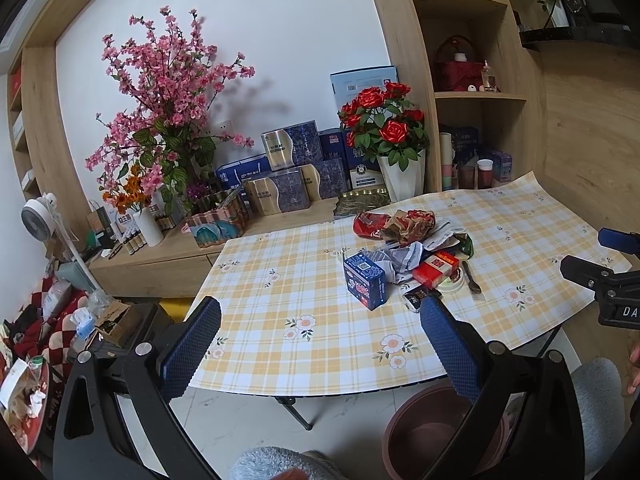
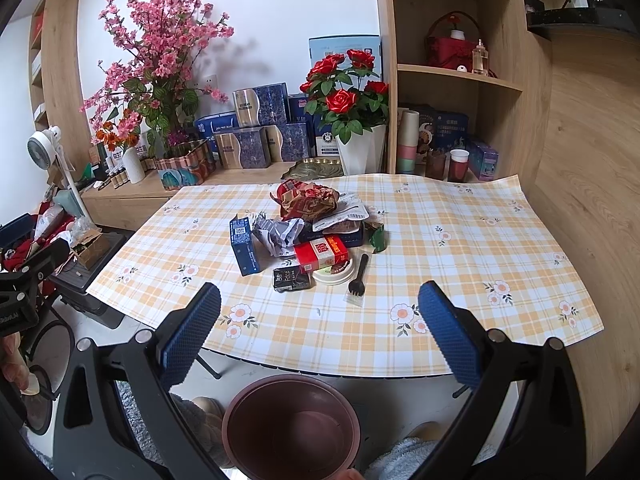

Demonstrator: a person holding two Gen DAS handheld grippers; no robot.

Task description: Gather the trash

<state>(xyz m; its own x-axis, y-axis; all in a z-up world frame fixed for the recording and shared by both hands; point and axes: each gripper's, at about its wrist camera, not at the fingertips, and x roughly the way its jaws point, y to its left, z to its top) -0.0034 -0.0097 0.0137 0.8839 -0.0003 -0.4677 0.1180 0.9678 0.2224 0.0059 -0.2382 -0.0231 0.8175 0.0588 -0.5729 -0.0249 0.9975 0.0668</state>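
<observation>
Trash [image 2: 308, 236] is lying heaped on the checked tablecloth [image 2: 460, 264], ahead of both claws. Left claw [image 1: 320, 338] and right claw [image 2: 320, 322] are hovering released, holding nothing. Brown bin [image 2: 294, 424] is standing just below the right claw.

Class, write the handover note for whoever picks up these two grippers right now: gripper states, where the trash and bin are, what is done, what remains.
Left gripper: open, empty, held back from the table's near edge.
Right gripper: open, empty, also short of the table.
Trash pile sits mid-table on the checked cloth: blue box, red packet, crumpled wrappers, round lid, black fork.
Brown bin stands on the floor below the near edge; it looks empty.
Done: nothing visibly collected.
Left: move every piece into the bin.
</observation>
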